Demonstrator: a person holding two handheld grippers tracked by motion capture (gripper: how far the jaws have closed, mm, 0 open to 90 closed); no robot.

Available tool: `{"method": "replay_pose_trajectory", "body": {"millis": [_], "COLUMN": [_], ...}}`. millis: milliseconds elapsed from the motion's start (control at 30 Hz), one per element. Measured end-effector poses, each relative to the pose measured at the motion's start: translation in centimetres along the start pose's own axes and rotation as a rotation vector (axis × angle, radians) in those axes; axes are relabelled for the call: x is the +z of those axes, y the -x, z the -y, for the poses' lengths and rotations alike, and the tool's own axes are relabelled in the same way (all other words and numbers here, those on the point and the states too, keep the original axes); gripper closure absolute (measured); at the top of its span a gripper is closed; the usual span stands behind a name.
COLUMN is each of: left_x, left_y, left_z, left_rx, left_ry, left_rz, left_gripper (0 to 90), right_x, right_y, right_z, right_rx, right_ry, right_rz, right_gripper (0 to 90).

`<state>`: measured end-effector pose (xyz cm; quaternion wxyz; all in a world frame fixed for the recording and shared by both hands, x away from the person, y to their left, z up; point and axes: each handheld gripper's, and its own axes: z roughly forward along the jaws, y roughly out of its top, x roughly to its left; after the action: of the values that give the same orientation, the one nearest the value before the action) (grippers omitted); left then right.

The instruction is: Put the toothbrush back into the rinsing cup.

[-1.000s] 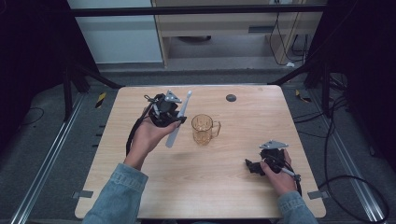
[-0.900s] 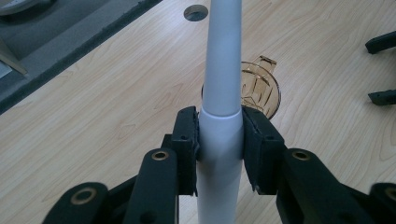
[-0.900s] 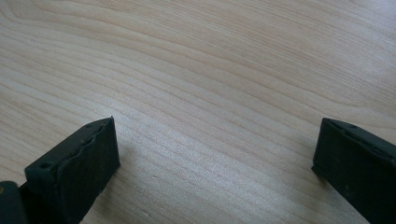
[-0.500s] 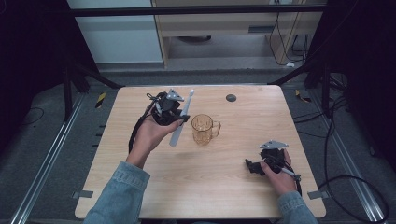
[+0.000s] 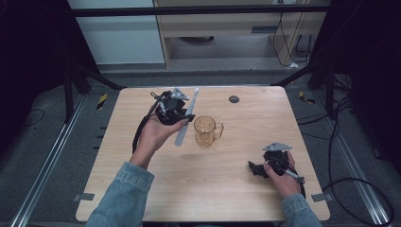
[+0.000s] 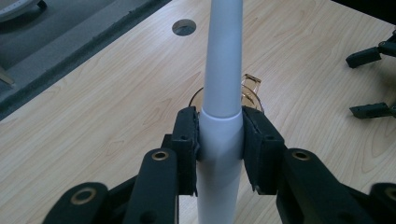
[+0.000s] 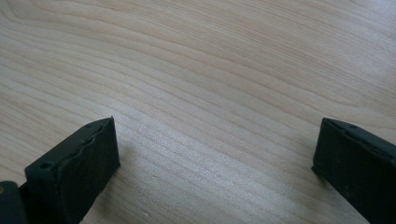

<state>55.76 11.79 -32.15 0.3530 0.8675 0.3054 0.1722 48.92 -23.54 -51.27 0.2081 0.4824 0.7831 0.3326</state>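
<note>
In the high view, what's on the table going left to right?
Left hand-held gripper clamping the white toothbrush → amber glass mug → small dark disc → right hand-held gripper, open.

lab test bay, wooden table [image 5: 236, 189], metal rails [image 5: 40, 184], floor cables [image 5: 359, 182], dark curtains [image 5: 28, 56]

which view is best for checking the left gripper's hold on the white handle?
The left gripper view: its jaws close on both sides of the white handle, seen close up, with the amber mug behind. The high view shows the left gripper and handle small and distant. The right gripper view shows bare table.
</note>
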Motion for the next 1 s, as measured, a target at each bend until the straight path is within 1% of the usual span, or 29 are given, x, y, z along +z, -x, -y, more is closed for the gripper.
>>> {"method": "replay_pose_trajectory", "body": {"millis": [333,567,633,700,733,767,833,900,1000], "left_x": [0.2,0.6,0.6,0.5,0.5,0.4,0.4,0.4,0.4], "left_y": [0.2,-0.1,-0.1,0.1,0.1,0.1,0.0,-0.1,-0.6], "left_z": [-0.8,-2.0,-2.3,-2.7,-2.7,-3.1,-3.3,-3.5,-3.9], "left_rx": [0.008,0.016,0.029,0.05,0.05,0.055,0.053,0.053,0.042], "left_ry": [0.0,0.003,0.001,-0.001,-0.001,0.0,0.006,0.007,0.012], "left_rz": [0.006,0.016,0.007,-0.014,-0.014,-0.005,0.003,0.0,0.002], "left_gripper": [67.8,67.8,67.8,67.8,67.7,67.7,67.7,67.7,67.7], "right_x": [0.0,0.0,0.0,0.0,0.0,0.0,0.0,0.0,0.0], "right_y": [0.0,0.0,0.0,0.0,0.0,0.0,0.0,0.0,0.0], "right_z": [0.0,0.0,0.0,0.0,0.0,0.0,0.0,0.0,0.0], "right_rx": [0.0,0.0,0.0,0.0,0.0,0.0,0.0,0.001,0.0], "right_ry": [0.0,0.0,0.0,0.0,0.001,0.0,0.0,0.002,0.0], "right_rz": [0.0,0.0,0.0,0.0,-0.001,0.0,0.0,-0.001,0.0], "right_gripper": [0.3,0.3,0.4,0.4,0.4,0.4,0.4,0.3,0.4]}}
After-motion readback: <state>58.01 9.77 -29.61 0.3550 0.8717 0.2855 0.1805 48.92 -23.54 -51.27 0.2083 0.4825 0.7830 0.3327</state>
